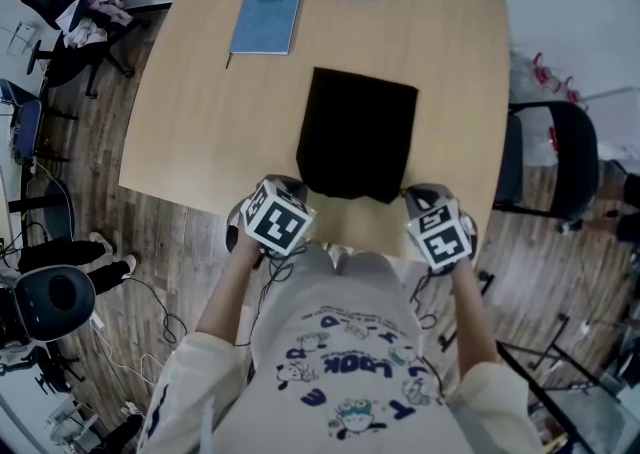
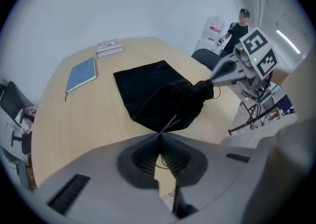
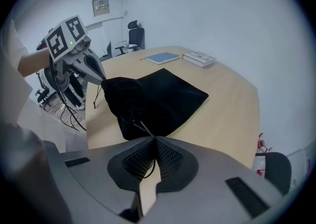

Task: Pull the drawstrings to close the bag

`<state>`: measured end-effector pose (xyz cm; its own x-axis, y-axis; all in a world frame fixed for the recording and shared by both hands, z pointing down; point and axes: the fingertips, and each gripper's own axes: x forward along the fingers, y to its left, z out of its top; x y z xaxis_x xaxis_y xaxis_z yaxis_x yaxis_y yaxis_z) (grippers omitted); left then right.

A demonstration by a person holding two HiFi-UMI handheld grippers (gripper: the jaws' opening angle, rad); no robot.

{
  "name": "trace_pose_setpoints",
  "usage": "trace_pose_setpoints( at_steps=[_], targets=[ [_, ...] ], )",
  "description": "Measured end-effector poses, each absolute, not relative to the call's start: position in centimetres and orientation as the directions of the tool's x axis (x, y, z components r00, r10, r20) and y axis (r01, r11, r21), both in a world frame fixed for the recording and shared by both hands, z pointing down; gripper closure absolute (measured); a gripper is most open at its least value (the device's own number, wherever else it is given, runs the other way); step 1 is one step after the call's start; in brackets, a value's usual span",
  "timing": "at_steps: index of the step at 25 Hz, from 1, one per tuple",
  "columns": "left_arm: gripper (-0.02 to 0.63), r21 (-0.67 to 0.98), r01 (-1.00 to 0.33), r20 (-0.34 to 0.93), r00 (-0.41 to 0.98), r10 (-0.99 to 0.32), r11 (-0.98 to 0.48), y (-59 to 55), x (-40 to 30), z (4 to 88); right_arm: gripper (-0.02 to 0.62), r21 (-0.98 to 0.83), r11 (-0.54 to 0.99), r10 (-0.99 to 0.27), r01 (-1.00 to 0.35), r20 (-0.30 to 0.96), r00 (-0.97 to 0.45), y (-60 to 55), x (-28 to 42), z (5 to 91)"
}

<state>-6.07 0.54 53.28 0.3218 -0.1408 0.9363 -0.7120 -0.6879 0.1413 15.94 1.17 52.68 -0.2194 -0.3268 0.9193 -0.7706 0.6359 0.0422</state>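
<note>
Bag (image 1: 355,132) lies flat on the table (image 1: 200,112), body running away from me, mouth bunched at the near edge. Left gripper (image 2: 159,135) sits at the mouth's left corner, right gripper (image 3: 150,139) at its right. Both sets of fingers (image 2: 144,155) are pinched tight, each on a drawstring (image 2: 171,121) that runs forward into the hem. The mouth lies between the hands, so I judge the pull goes outward, left and right, along the hem.
</note>
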Motion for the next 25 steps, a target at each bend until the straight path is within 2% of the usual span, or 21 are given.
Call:
trace_pose_setpoints(
  at_steps=[10,18,25],
  targets=[
    [0.601,0.131,-0.815,0.923,0.308,-0.231,-0.565,-1.1,-6.2,52.0,0.594,0.112,0.385,-0.475,-0.916,0.875,-0.092,-0.3,19.1,51.4],
    [0.601,0.156,-0.865,0.923,0.300,-0.242,-0.477,-1.1,-6.9,53.4,0.594,0.107,0.234,-0.522,-0.966,0.852,-0.032,-0.4,20.6,51.8],
    [0.601,0.143,-0.902,0.937,0.256,-0.237,-0.407,-1.1,-8.1,54.5,0.594,0.102,0.139,-0.513,-0.985,0.858,0.016,0.5,22.9,52.8]
  ],
)
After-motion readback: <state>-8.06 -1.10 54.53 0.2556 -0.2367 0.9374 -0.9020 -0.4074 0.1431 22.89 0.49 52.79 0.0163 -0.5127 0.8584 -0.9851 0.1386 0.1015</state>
